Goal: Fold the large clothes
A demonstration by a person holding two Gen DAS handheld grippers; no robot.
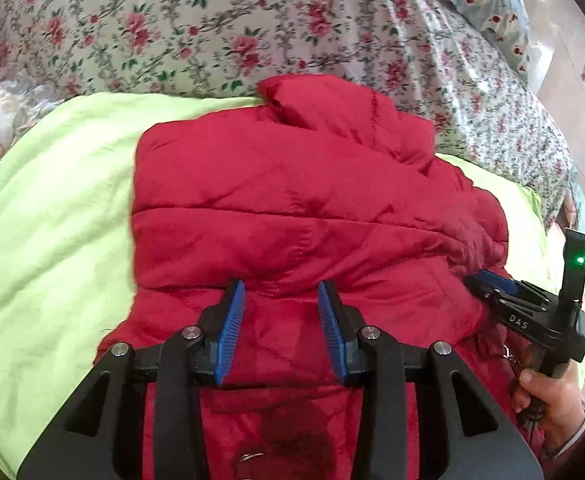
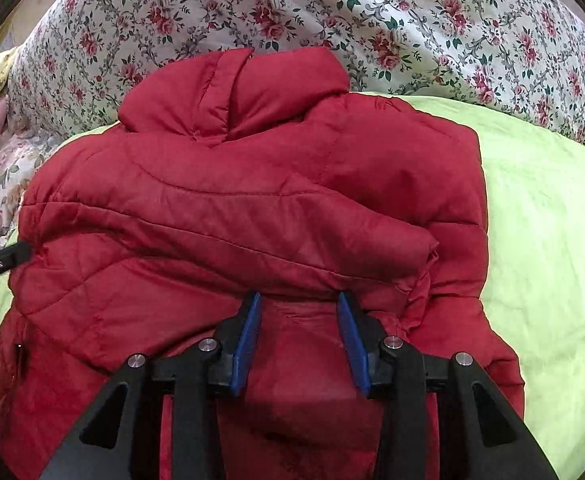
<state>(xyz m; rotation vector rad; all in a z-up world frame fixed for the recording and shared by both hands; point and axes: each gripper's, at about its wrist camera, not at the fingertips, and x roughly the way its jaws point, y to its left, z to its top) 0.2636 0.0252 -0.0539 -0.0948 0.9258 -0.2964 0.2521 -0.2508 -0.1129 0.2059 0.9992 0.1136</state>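
A red quilted puffer jacket (image 1: 292, 208) lies on a light green sheet (image 1: 52, 216), its sleeves folded across the body and its collar at the far end. It also shows in the right wrist view (image 2: 252, 200). My left gripper (image 1: 282, 286) is open, its blue pads just above the jacket's near part, holding nothing. My right gripper (image 2: 298, 296) is open too, over the jacket's near part below the folded sleeve. The right gripper also shows in the left wrist view (image 1: 492, 280) at the jacket's right edge. A black tip of the left gripper (image 2: 0, 262) shows at the jacket's left edge.
A floral bedspread (image 1: 212, 20) covers the bed behind the green sheet (image 2: 552, 220). A light blue floral pillow (image 1: 488, 4) lies at the far right. The bed's right edge drops to a pale floor (image 1: 572, 92). A hand (image 1: 548, 392) holds the right gripper's handle.
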